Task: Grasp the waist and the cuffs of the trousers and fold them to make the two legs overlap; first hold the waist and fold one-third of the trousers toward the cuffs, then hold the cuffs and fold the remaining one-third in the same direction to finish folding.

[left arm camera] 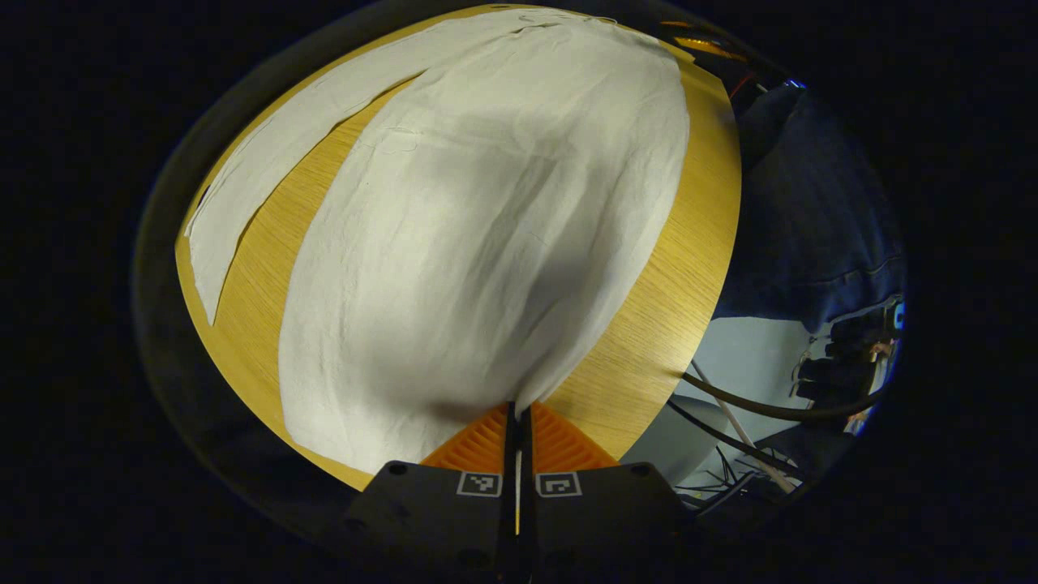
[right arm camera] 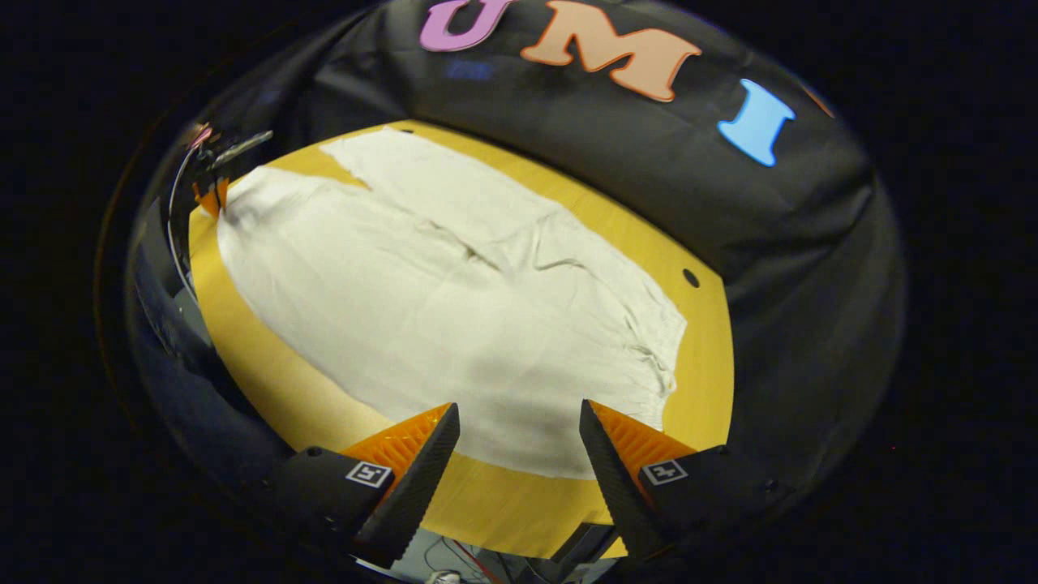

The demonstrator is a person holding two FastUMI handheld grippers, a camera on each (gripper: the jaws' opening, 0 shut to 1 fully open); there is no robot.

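In the left gripper view, the left gripper [left arm camera: 519, 414] had its two fingers pressed together, and a corner of the trousers [left arm camera: 486, 235] ran down into the seam between the fingertips, so the fingers were clamped on the cloth at that edge. Ahead of the gripper the pale fabric spread out in a broad sheet across the wooden table [left arm camera: 681, 268], wrinkled and shadowed just in front of the tips. Farther off and to the gripper's left, a narrower strip of the same cloth, apparently the second leg, lay apart from the broad one, with bare wood between them. To the gripper's right, past the table's edge, a dark blue sleeve or garment of the person [left arm camera: 811, 211] and some cables [left arm camera: 754, 405] were seen.

In the right gripper view, the right gripper [right arm camera: 519, 418] held its fingers well apart, above the near edge of the trousers [right arm camera: 454, 316], with the cloth showing between the tips; whether they touched it could not be told. The trousers stretched away ahead and to its left over the table [right arm camera: 268, 373], with gathered folds to its right near the fabric's end. At the far left corner of the cloth, the other gripper [right arm camera: 212, 193] sat at the trousers' edge.
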